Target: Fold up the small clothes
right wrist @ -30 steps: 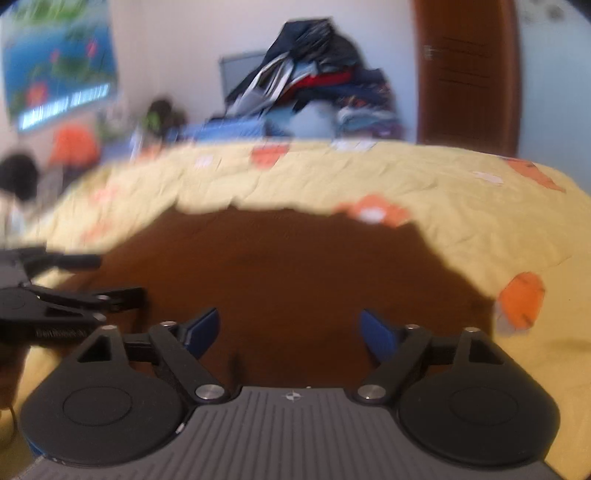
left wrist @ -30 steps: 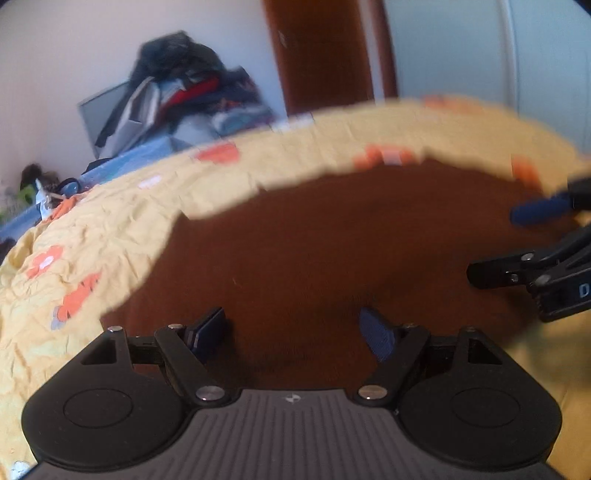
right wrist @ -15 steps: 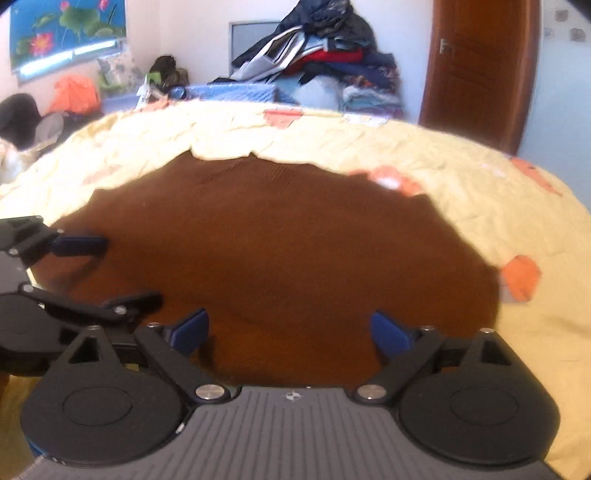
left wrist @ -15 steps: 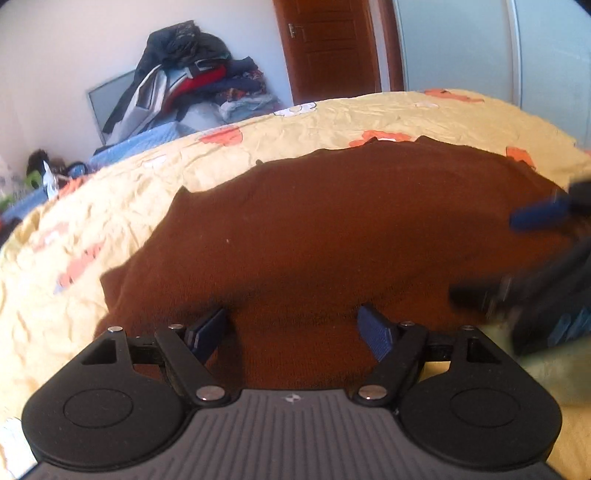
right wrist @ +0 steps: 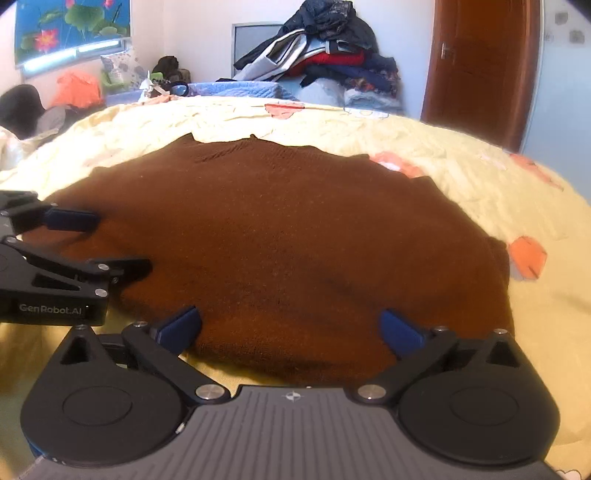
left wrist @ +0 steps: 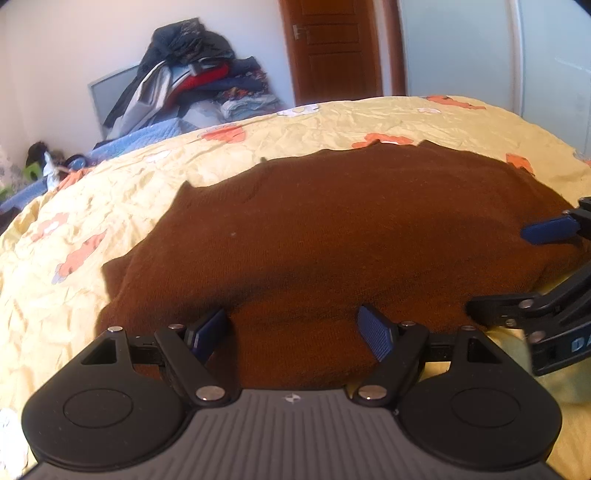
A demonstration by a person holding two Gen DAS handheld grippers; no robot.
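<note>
A brown knitted garment lies spread flat on a yellow bedspread; it also fills the middle of the right wrist view. My left gripper is open, its blue-padded fingers just over the garment's near hem. My right gripper is open over the same near hem, further right. Each gripper shows in the other's view: the right one at the right edge, the left one at the left edge. Neither holds anything.
A pile of clothes and a grey panel stand beyond the bed's far edge, also in the right wrist view. A brown door is behind. Clutter and a poster lie at far left.
Both grippers have pulled back and risen slightly, so more of the garment shows. The earlier blur has settled. Both stayed open.
</note>
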